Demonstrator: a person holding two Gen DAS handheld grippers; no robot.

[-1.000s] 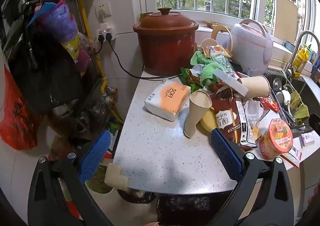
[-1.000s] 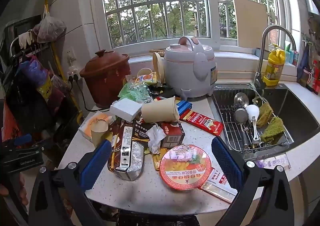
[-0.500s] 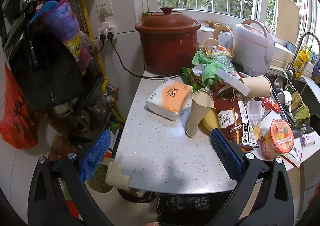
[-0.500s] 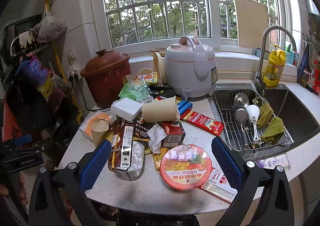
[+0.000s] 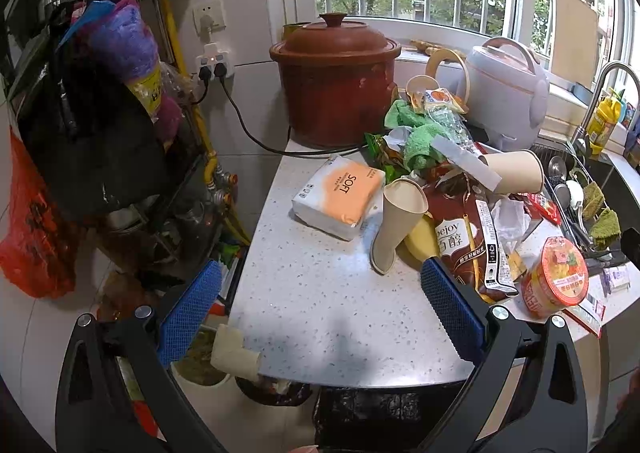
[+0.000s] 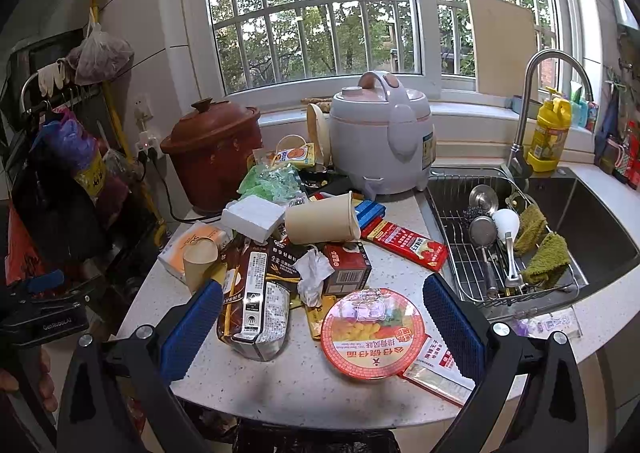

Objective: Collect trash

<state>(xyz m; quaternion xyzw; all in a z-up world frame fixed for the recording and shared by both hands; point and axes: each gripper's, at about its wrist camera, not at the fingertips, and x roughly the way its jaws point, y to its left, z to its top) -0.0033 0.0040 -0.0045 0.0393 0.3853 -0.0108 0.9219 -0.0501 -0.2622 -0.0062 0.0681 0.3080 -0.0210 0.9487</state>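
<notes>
A pile of trash covers the speckled counter [image 5: 320, 305]: a tilted paper cup [image 5: 396, 225], a brown snack bag [image 5: 472, 237], a second paper cup [image 6: 322, 217] on its side, a crumpled tissue [image 6: 316, 271], a small red box [image 6: 347, 268], a red noodle bowl [image 6: 373, 333] and a sachet [image 6: 438, 371]. My left gripper [image 5: 320, 309] is open above the bare near-left counter, short of the cup. My right gripper [image 6: 322, 325] is open, with the noodle bowl and snack bag [image 6: 256, 301] between its blue pads. A black bin bag [image 5: 372, 413] sits below the counter's front edge.
A tissue pack [image 5: 340, 195], brown clay pot [image 5: 334, 79] and rice cooker [image 6: 382, 133] stand behind the pile. The sink [image 6: 592, 221] with a dish rack [image 6: 504, 249] lies right. Hanging bags [image 5: 100, 101] and a rack fill the left side. A hand [image 6: 24, 377] holds the left gripper.
Both grippers stayed open. The left wrist view shifted slightly, bringing the counter a little closer; the right gripper barely moved.
</notes>
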